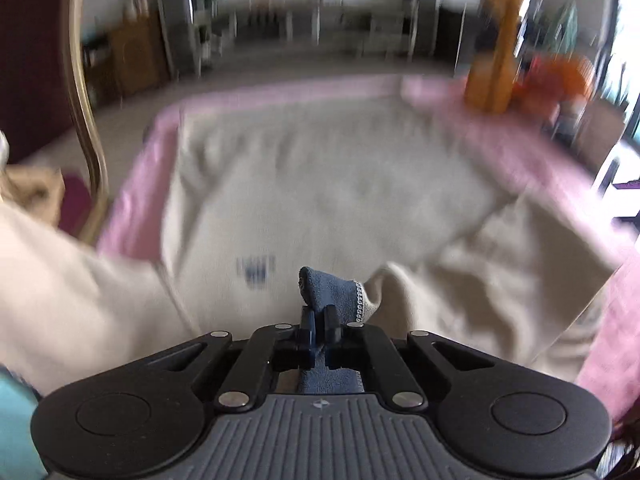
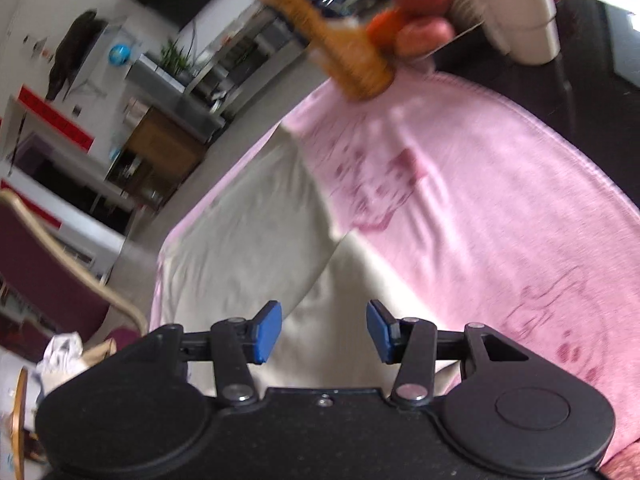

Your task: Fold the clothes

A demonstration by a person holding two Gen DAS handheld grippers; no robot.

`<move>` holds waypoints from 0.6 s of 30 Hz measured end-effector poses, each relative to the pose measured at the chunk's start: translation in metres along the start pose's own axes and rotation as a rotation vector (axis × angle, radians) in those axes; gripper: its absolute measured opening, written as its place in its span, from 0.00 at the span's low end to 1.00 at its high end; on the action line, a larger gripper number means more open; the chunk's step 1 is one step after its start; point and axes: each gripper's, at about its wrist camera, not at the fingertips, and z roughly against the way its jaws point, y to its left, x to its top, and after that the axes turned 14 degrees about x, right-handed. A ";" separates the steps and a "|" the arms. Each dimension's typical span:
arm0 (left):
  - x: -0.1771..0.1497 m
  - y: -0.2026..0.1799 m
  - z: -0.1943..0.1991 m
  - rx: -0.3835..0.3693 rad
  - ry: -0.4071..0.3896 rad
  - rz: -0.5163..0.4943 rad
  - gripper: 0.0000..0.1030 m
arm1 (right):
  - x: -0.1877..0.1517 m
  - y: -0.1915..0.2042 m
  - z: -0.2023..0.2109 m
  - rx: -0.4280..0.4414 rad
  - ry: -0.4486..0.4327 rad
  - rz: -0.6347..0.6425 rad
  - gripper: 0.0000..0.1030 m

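Left wrist view: we see the left hand-held gripper (image 1: 319, 322) closed on the blue collar (image 1: 334, 290) of a cream T-shirt (image 1: 320, 184). The collar fabric rises between the two dark fingers and continues back over the gripper body. A small, blurred dark-blue print (image 1: 256, 270) marks the shirt just left of the collar. The shirt lies spread over a pink blanket (image 1: 560, 168) that covers the desk; its body reaches away from the collar toward the far edge of the blanket, and a sleeve spreads to the right of the collar. Beyond the shirt, at the far right corner of the blanket, stand an orange bottle (image 1: 494, 52) and blurred orange fruit (image 1: 556, 76). A maroon chair with a pale wooden frame (image 1: 86, 92) stands to the left of the blanket.

Right wrist view: we see the right hand-held gripper (image 2: 324, 330) open, its blue pads (image 2: 269, 332) well apart and holding nothing. It hovers over the cream T-shirt (image 2: 248, 232), with the bare pink blanket (image 2: 500, 200), printed with faint red figures, to the right of the shirt. The orange bottle (image 2: 320, 36) and fruit (image 2: 412, 20) appear at the far end of the blanket. Both views are motion-blurred.
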 end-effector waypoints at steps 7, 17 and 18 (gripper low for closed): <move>0.015 0.044 0.011 0.056 -0.039 0.145 0.02 | 0.000 -0.006 0.002 -0.077 -0.040 0.018 0.45; 0.008 0.066 -0.006 0.031 0.145 0.270 0.02 | -0.012 0.013 -0.017 -0.108 0.035 0.150 0.39; 0.009 0.074 -0.004 -0.009 0.159 0.313 0.02 | -0.012 0.014 -0.017 -0.101 0.034 0.152 0.39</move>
